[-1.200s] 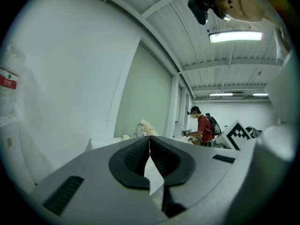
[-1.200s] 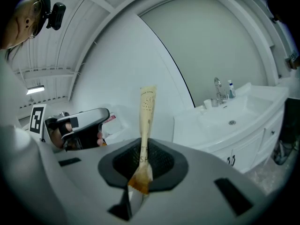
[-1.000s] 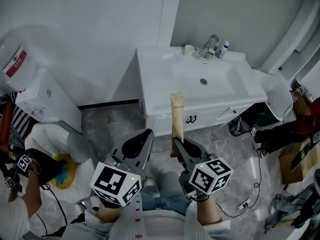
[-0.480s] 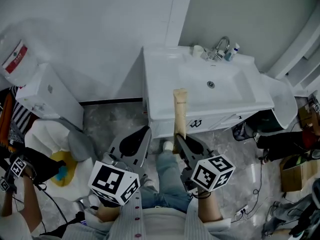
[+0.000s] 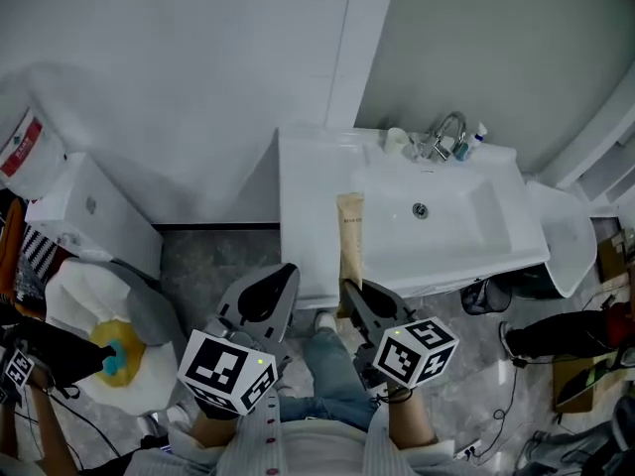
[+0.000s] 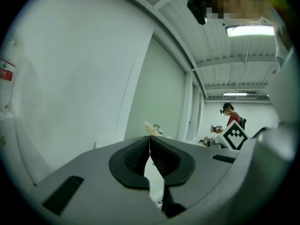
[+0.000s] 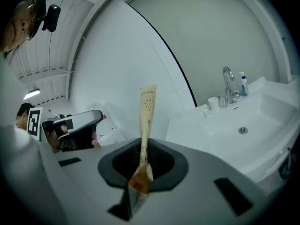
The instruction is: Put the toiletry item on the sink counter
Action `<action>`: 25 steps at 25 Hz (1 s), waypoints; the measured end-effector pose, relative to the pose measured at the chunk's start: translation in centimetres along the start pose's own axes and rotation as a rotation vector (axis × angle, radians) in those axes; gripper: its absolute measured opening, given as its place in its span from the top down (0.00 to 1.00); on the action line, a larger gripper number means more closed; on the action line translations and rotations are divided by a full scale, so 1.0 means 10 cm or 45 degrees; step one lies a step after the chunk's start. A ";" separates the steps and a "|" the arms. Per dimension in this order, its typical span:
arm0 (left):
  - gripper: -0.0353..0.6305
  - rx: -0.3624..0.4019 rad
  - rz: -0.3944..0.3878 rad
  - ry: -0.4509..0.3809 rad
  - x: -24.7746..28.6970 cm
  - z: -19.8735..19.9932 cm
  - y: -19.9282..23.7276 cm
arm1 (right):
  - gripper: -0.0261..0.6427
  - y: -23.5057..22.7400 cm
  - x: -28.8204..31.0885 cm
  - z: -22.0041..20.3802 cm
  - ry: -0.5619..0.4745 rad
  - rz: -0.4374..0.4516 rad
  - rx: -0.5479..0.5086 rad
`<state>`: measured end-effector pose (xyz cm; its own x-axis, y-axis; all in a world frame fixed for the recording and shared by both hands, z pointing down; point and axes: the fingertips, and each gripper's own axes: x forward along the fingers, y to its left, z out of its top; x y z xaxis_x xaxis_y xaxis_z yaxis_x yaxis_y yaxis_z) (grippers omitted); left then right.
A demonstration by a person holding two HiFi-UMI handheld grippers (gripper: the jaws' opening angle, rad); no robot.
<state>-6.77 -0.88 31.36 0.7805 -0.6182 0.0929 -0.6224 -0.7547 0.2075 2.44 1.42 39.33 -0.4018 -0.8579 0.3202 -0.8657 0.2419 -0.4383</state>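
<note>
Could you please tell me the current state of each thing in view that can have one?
left gripper: shut, nothing between its fingers
right gripper: shut on the tube
tube: held upright, flat end up, not yet on the sink counter
basin: empty
faucet: no water seen running
cup: upright beside the faucet

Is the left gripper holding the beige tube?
No, the left gripper has its jaws together, empty; the beige tube sits clamped in the right gripper.
</note>
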 end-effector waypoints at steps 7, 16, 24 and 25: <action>0.92 -0.001 0.066 -0.016 0.90 0.26 0.24 | 0.90 -0.54 0.49 0.57 0.062 0.068 -0.055; 0.92 0.008 0.176 -0.014 1.64 0.36 0.51 | 0.90 -1.01 1.00 1.01 0.123 0.183 -0.094; 0.92 0.008 0.269 0.005 1.98 0.33 0.65 | 0.90 -1.26 1.27 1.17 0.163 0.264 -0.102; 0.92 0.005 0.274 0.007 2.00 0.32 0.65 | 0.90 -1.29 1.30 1.19 0.166 0.267 -0.102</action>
<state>4.55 -18.88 31.42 0.6300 -0.7639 0.1400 -0.7749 -0.6064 0.1785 11.93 -18.21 39.14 -0.6056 -0.7209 0.3369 -0.7781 0.4478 -0.4404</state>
